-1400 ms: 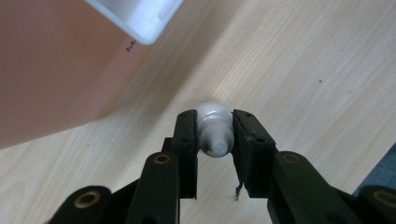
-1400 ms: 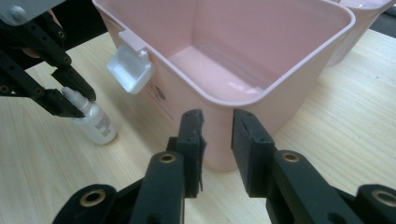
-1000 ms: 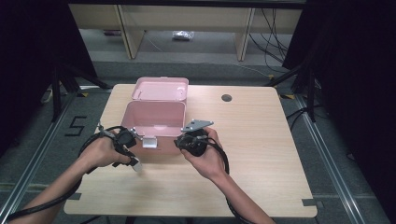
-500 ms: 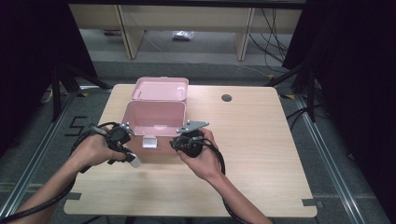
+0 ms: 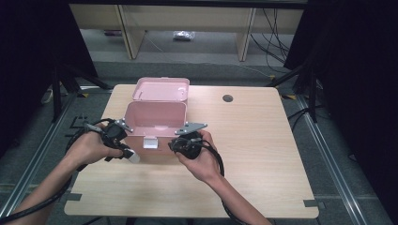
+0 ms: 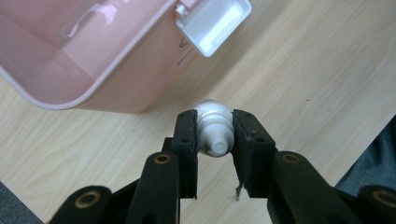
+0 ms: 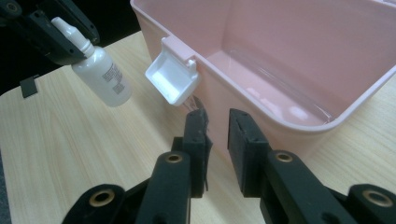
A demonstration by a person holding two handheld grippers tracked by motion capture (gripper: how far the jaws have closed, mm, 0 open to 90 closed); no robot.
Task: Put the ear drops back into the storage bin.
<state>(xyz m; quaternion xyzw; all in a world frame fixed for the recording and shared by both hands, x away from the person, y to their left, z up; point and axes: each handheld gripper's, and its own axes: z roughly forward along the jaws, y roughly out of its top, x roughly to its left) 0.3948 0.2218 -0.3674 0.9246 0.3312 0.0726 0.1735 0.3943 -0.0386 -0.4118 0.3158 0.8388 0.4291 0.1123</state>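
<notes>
An open pink box (image 5: 155,123) stands on the table with its lid (image 5: 161,89) folded back and a white latch (image 5: 150,143) on its front. My left gripper (image 5: 127,153) is shut on the cap end of a small white bottle (image 5: 133,157), held just above the table at the box's front left corner. The bottle (image 6: 213,122) sits between the jaws of the left gripper (image 6: 214,128). My right gripper (image 7: 217,119) is open at the box's front wall (image 7: 280,135). Its jaws have just been closing, with nothing between them. The latch (image 7: 173,77) and the bottle (image 7: 102,74) lie to its left.
The wooden table (image 5: 253,154) has a round cable hole (image 5: 227,98) at the back right. Shelving and cables stand on the floor beyond the far edge. Both gripper cables trail off the table's near side.
My left hand has lifted the bottle slightly and drawn it a little left. The right gripper has edged left toward the box front.
</notes>
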